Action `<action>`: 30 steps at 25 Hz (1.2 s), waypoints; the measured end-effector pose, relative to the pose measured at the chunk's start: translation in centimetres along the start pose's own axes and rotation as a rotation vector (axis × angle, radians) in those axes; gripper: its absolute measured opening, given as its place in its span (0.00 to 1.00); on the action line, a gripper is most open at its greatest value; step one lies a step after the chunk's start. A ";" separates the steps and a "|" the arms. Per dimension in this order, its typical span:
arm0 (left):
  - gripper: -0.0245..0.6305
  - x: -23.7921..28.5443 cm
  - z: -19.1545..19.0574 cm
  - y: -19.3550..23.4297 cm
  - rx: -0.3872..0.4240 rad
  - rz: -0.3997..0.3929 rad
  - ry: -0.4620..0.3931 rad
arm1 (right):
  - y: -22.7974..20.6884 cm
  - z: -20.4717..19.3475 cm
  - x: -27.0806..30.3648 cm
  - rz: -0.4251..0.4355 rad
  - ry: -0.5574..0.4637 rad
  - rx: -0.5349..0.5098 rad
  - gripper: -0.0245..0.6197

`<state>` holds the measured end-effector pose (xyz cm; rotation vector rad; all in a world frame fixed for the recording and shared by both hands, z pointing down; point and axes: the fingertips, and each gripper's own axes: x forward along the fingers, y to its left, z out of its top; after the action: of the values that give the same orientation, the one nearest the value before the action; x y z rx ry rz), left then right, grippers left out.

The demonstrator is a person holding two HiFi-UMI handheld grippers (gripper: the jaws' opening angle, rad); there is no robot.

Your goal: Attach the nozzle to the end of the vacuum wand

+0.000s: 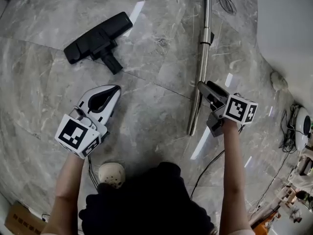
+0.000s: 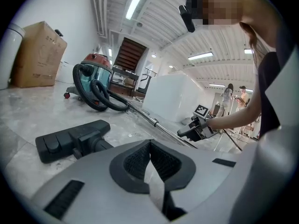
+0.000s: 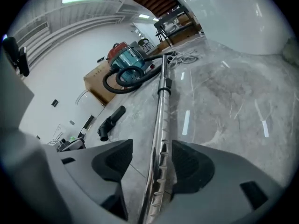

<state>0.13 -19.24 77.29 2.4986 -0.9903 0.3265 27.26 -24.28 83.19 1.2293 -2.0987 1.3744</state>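
The black floor nozzle (image 1: 98, 38) (image 2: 70, 141) (image 3: 111, 122) lies on the grey marble floor, up and to the left. The chrome vacuum wand (image 1: 202, 67) (image 2: 149, 119) (image 3: 161, 111) lies lengthwise on the floor, its free end pointing toward me. My right gripper (image 1: 204, 105) (image 2: 189, 132) (image 3: 152, 160) is open and straddles the wand near that end. The tube runs between the pads, close to the right one, and a gap shows on the left. My left gripper (image 1: 110, 93) (image 2: 149, 143) is shut on nothing, just below the nozzle and apart from it.
A teal canister vacuum (image 2: 93, 76) (image 3: 126, 62) with its black hose stands at the wand's far end, beside a cardboard box (image 2: 39, 55). A big white rounded object (image 1: 288, 23) fills the right side. A black cable (image 1: 210, 170) runs by my shoe (image 1: 111, 174).
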 end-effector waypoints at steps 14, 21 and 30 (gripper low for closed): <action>0.05 -1.9 -1.4 0.8 -0.109 0.055 -0.078 | -2.6 -3.5 2.8 -0.323 0.368 -0.049 0.30; 0.05 -2.9 -1.7 1.8 -0.160 0.096 -0.063 | -0.4 -4.4 3.1 -0.199 0.317 0.104 0.28; 0.05 -6.0 -1.8 4.7 -0.292 0.181 -0.084 | 12.6 -8.4 7.9 0.257 0.224 0.405 0.28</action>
<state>-7.54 -17.92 78.16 2.1810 -1.2078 0.1203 11.29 -18.83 85.33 0.9029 -1.9299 2.0259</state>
